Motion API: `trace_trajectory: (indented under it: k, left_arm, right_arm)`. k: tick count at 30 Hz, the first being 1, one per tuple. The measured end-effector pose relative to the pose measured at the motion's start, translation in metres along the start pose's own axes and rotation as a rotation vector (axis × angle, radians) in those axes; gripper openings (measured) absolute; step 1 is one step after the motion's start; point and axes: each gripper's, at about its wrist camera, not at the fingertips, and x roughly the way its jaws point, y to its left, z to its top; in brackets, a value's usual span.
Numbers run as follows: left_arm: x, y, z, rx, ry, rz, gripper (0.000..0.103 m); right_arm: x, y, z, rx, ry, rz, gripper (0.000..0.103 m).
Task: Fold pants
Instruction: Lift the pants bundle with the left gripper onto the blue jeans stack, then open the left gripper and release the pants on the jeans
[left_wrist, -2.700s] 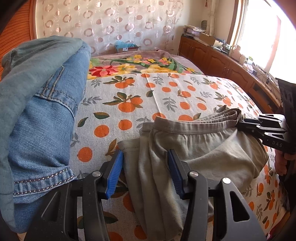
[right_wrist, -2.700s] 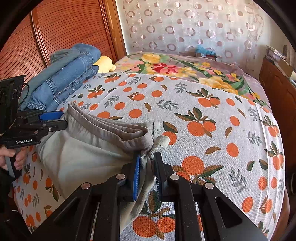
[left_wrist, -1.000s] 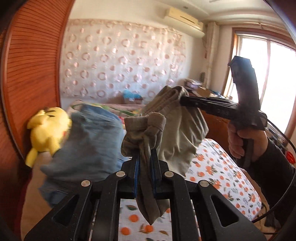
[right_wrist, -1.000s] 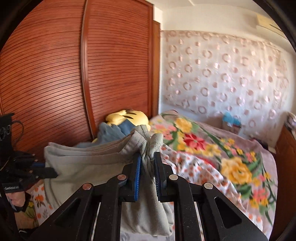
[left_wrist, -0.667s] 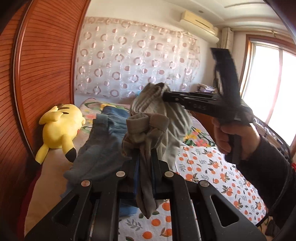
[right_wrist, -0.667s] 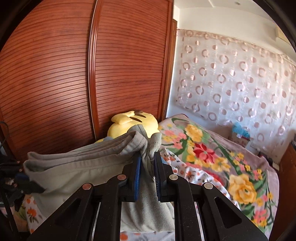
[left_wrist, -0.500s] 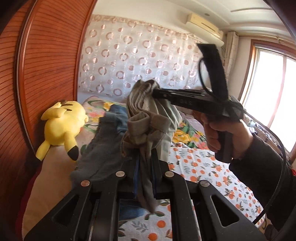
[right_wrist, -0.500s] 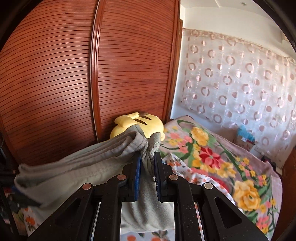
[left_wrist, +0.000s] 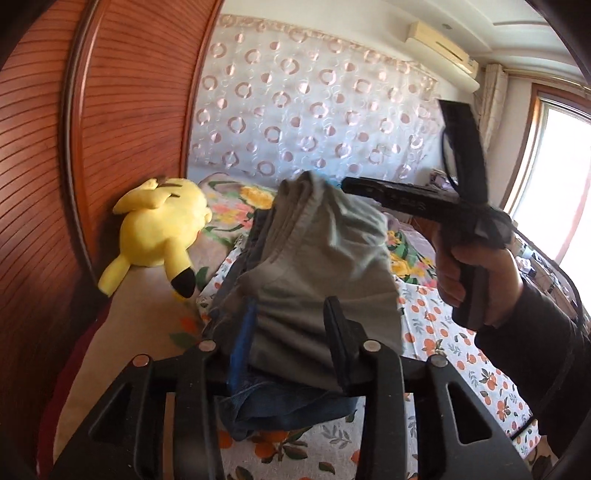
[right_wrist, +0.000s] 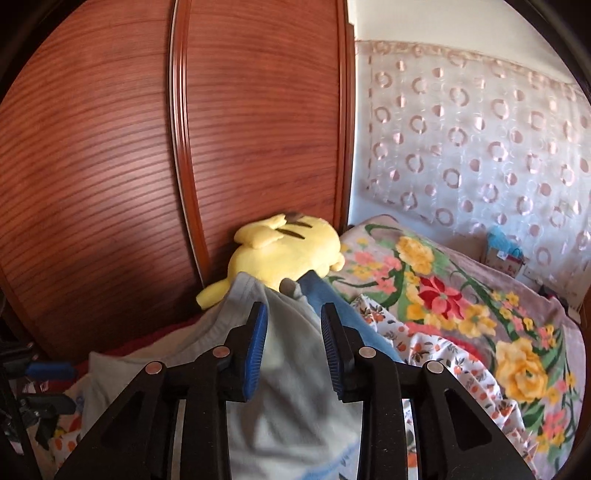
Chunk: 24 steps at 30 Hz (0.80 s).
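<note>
Both jaws newly parted, grey pants (left_wrist: 317, 280) released onto jeans (left_wrist: 280, 406).

So the count: one pair of grey pants (left_wrist: 317, 266), one pair of blue jeans (left_wrist: 280, 406) under it, one yellow plush toy (left_wrist: 162, 229), two claws, the left claw (left_wrist: 291, 339) and the right claw (right_wrist: 293, 343), one bed (left_wrist: 443, 339), one air conditioner (left_wrist: 441, 44).

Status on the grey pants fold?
Done: grey pants folded and lying on the jeans pile beside the yellow plush toy. In hand: left gripper and right gripper jaws have just been opening, cloth loose between them. Left: pull both grippers clear.
</note>
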Motion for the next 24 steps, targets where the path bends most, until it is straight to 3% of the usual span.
trace_trajectory:
  k: [4, 8, 20, 24]
  left_arm:
    - [0.007, -0.008, 0.007, 0.025, -0.008, -0.041, 0.039]
    - [0.026, -0.016, 0.007, 0.059, 0.037, -0.045, 0.039]
    - [0.032, -0.011, -0.015, 0.072, 0.114, -0.004, 0.039]
    - [0.028, -0.017, -0.014, 0.094, 0.106, 0.013, 0.039]
  right_arm:
    - [-0.02, 0.0, -0.017, 0.019, 0.004, -0.008, 0.031]
    - [-0.023, 0.011, -0.037, 0.008, 0.049, -0.014, 0.031]
    - [0.015, 0.0, -0.017, 0.072, 0.112, -0.034, 0.031]
    - [0.0, 0.003, -0.017, 0.097, 0.093, -0.033, 0.031]
